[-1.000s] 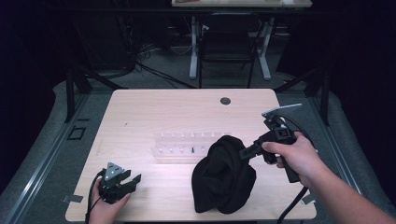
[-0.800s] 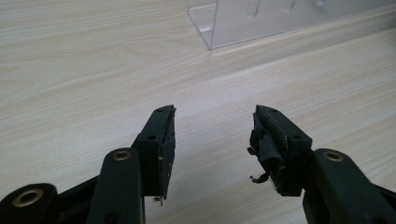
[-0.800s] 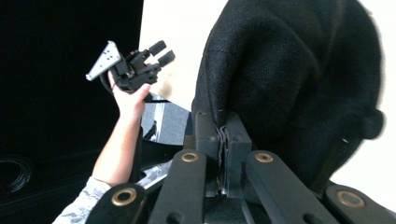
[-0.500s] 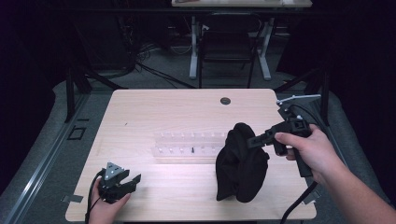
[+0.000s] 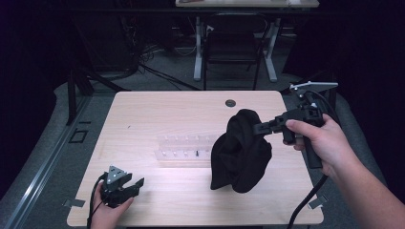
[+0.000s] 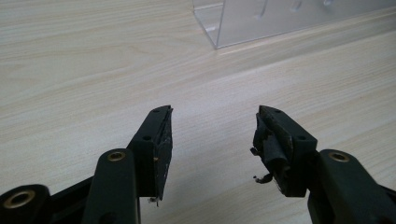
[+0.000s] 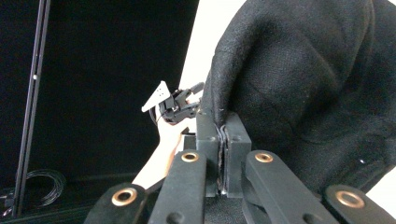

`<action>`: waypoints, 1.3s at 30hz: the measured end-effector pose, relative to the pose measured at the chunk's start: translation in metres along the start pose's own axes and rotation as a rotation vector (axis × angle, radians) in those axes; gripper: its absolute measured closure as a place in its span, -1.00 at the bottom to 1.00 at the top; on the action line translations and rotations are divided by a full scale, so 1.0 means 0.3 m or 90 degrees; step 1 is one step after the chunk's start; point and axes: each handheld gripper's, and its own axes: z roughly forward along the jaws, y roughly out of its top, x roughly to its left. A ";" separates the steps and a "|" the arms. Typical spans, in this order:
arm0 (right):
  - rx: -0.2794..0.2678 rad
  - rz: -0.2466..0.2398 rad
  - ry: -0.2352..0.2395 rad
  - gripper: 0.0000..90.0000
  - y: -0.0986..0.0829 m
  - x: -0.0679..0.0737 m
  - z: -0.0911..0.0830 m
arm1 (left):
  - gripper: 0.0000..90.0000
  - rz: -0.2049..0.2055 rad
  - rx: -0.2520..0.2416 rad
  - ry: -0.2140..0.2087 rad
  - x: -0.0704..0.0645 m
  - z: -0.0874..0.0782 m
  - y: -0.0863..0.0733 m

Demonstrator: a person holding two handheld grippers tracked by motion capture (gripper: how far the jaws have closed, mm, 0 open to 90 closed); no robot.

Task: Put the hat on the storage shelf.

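Tabletop (image 5: 157, 109) of pale wood grain spreads under both claws, the biggest thing in the high view, with dark floor around it.

Next in size is the black cloth (image 5: 241, 152), a bunched garment hanging from the right gripper (image 5: 258, 128). That claw's jaws are pinched tight on a fold near the cloth's top, and the bulk of the fabric droops below and to the claw's left in the high view, its lower end reaching down to the table surface. In the right gripper view the jaws (image 7: 223, 154) stand pressed together with a thin edge of the cloth (image 7: 303, 84) caught between them, and the dark fabric bulges up and to the right beyond the tips. The person's right hand (image 5: 320, 143) wraps the handle behind the claw, the cable trailing down past the forearm.

A clear plastic rack (image 5: 184, 148) lies on the table just left of the hanging cloth, between the two claws; the cloth covers its right end. In the left gripper view its corner (image 6: 243, 23) sits well ahead of the jaws, slightly right of centre.

Smallest is the left gripper (image 5: 136, 183), resting low at the table's near left edge in the person's left hand (image 5: 107, 212). Its jaws (image 6: 212, 140) stand wide apart with nothing between them, only bare wood showing in the gap.
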 end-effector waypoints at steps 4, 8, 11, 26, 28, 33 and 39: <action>0.000 -0.002 -0.001 0.96 0.010 0.002 -0.002 | 0.03 -0.004 -0.004 -0.002 0.001 -0.001 0.000; -0.008 -0.001 0.000 0.96 0.021 0.006 -0.004 | 0.03 -0.003 -0.003 -0.001 0.001 -0.001 0.001; -0.011 0.000 0.002 0.96 0.031 0.006 -0.005 | 0.03 -0.001 -0.004 -0.002 -0.001 -0.001 0.000; -0.028 -0.008 0.032 0.96 0.096 0.037 0.020 | 0.03 -0.001 -0.002 -0.005 -0.004 0.002 -0.001; -0.031 -0.006 0.032 0.96 0.103 0.040 0.027 | 0.03 -0.001 -0.002 -0.006 -0.004 0.002 -0.001; -0.031 -0.013 0.022 0.96 0.123 0.051 0.041 | 0.03 -0.001 -0.002 -0.006 -0.004 0.002 -0.001; -0.037 -0.018 0.019 0.96 0.150 0.068 0.056 | 0.03 0.000 -0.001 -0.007 -0.004 0.003 -0.002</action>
